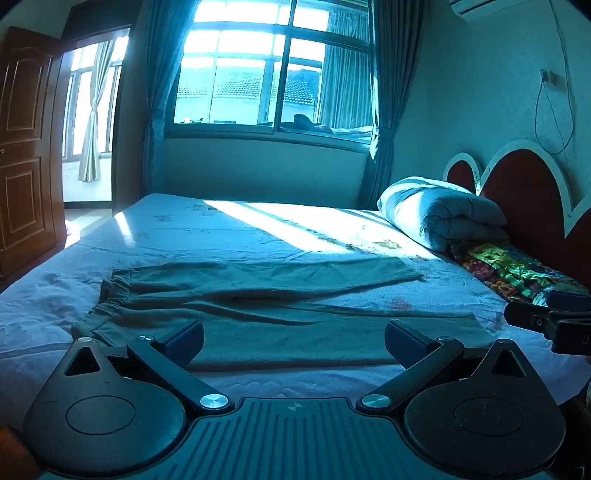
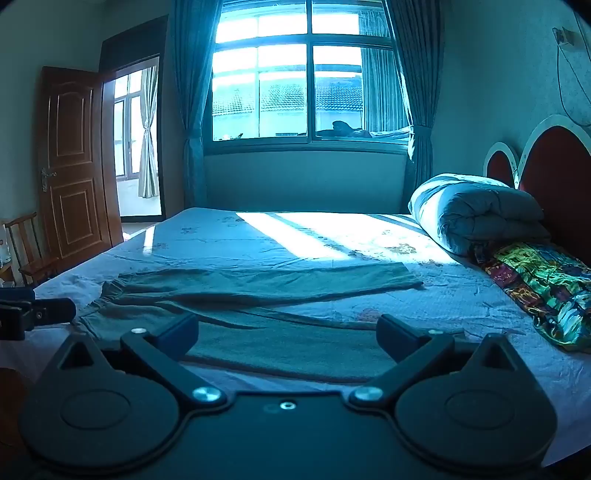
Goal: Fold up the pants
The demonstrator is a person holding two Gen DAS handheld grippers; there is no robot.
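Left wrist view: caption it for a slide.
Open left hand-held gripper poised over pants spread flat on the bed.

Both wrist cameras sit low at the near edge of the bed [image 1: 258, 229], facing across it toward the far window [image 1: 273, 74]. The left view stands left of the right view; both share the pants [image 2: 258, 295] and the headboard [image 2: 554, 177].

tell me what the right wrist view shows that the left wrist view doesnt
Only the right wrist view shows the wooden chair beside the door, and the left gripper at its left edge. Only the left wrist view shows the air conditioner and the right gripper. Both share the pants spread flat on the bed, the rolled quilt and window.
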